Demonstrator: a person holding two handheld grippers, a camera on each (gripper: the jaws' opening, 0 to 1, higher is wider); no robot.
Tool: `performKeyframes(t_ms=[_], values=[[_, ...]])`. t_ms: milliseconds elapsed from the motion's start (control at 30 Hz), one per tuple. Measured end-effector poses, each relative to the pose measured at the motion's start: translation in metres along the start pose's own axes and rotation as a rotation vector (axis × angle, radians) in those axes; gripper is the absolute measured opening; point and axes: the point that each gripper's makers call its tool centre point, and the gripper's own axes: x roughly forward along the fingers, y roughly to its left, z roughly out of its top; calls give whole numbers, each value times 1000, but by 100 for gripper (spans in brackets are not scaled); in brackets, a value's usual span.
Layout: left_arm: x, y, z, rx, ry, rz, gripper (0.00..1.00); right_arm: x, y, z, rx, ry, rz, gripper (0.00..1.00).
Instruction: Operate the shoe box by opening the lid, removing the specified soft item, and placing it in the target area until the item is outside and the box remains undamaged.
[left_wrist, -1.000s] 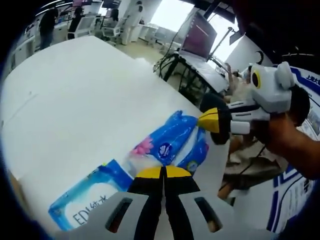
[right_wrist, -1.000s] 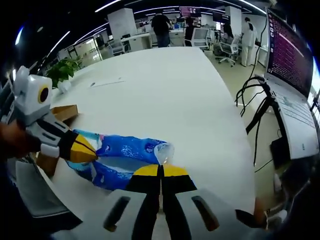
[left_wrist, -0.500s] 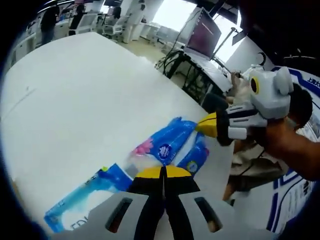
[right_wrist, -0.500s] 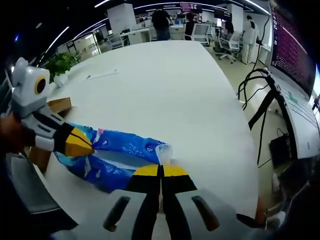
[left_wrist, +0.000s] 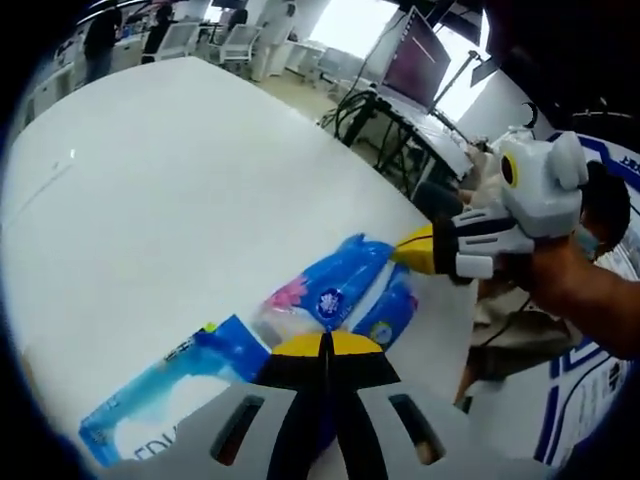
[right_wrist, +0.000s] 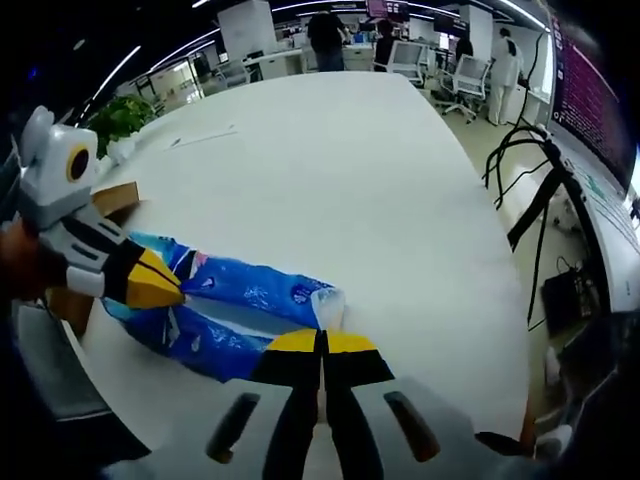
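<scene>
Two grippers clamp opposite ends of a glossy blue plastic tissue pack (right_wrist: 240, 300), a soft, crinkled bundle stretched just above the smooth white worktop (right_wrist: 330, 170). The left gripper (left_wrist: 325, 345) has its yellow-tipped jaws pressed together on one end; the right gripper (right_wrist: 322, 345) pinches the other, jaws likewise closed on the wrapper. A brown cardboard shoe box (right_wrist: 95, 215) sits at the worktop's edge behind the left gripper.
</scene>
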Motion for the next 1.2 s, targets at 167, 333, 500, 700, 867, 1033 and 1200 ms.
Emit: performKeyframes(t_ms=[167, 333, 500, 700, 867, 1033, 1200], values=[[3, 3, 1, 32, -4, 19, 0, 2, 0, 1, -7, -4, -2, 0], [3, 4, 6, 21, -28, 21, 13, 3, 0, 1, -24, 2, -11, 2], [1, 1, 7, 25, -45, 11, 23, 0, 0, 1, -41, -5, -37, 8], [-5, -8, 6, 33, -64, -24, 32, -9, 3, 7, -32, -41, -59, 16], [-10, -5, 8, 37, -80, -30, 35, -16, 7, 10, -44, -54, -74, 19], [-21, -7, 16, 36, -113, -40, 37, -23, 12, 13, -43, -63, -74, 17], [-30, -8, 20, 39, -128, -48, 37, -32, 16, 20, -37, -82, -81, 17]])
